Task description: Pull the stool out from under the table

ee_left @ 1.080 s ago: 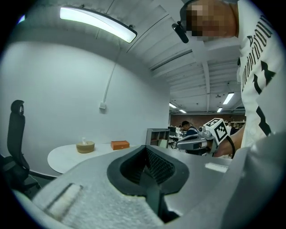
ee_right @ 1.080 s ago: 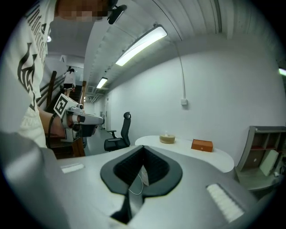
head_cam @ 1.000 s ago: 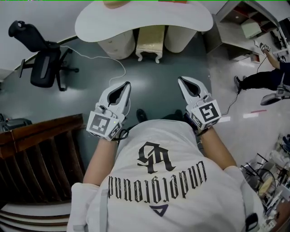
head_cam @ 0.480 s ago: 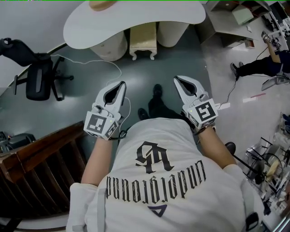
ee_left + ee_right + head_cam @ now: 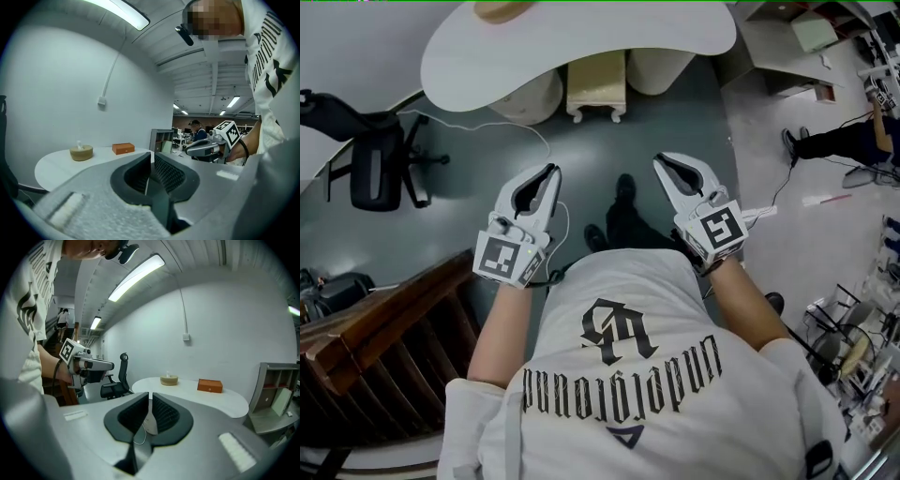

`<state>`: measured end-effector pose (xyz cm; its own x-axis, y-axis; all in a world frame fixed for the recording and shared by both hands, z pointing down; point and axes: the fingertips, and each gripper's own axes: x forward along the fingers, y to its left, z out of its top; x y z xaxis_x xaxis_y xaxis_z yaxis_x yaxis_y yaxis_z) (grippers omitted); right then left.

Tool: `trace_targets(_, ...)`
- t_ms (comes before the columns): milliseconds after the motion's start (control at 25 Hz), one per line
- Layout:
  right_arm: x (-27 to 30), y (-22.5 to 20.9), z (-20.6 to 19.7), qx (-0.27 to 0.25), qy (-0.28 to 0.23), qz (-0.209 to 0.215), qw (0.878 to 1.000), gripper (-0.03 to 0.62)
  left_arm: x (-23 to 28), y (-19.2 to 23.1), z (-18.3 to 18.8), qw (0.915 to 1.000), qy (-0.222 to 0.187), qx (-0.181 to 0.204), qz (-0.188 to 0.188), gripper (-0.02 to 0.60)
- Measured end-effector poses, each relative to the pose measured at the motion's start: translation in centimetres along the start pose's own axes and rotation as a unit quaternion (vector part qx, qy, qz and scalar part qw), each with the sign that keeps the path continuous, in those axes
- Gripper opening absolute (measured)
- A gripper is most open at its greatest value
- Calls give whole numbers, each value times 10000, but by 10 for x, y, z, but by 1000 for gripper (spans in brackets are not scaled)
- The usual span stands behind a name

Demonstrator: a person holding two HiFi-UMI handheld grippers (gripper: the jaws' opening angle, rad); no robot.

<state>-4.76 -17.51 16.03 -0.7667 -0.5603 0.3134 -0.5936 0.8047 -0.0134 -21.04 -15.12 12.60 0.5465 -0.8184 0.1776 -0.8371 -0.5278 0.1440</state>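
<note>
I'm holding my left gripper [image 5: 553, 171] and right gripper [image 5: 659, 159] empty, jaws near-closed and just starting to part, well short of the cream carved-leg stool [image 5: 598, 84] tucked under the white rounded table [image 5: 581, 37]; reckoning wider jaws, even two-sided grip, straight pull.

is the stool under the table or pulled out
Under it: the stool sits tucked beneath the white table, only its front showing past the edge.
</note>
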Motion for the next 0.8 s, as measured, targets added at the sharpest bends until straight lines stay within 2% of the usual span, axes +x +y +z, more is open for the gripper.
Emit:
trace_targets(440,74,-61,-38,-11,461,382,9982,114,90,56,-45,9999,99,108,-29,69)
trace_targets(680,117,-83,-75,2,571,465,9973,164,125,90,-89,9993,312,196,-14,132)
trace_targets(800,135,-94,-98,74,742,544,9957,183,145,101,-118,9988,423,237,-27,145)
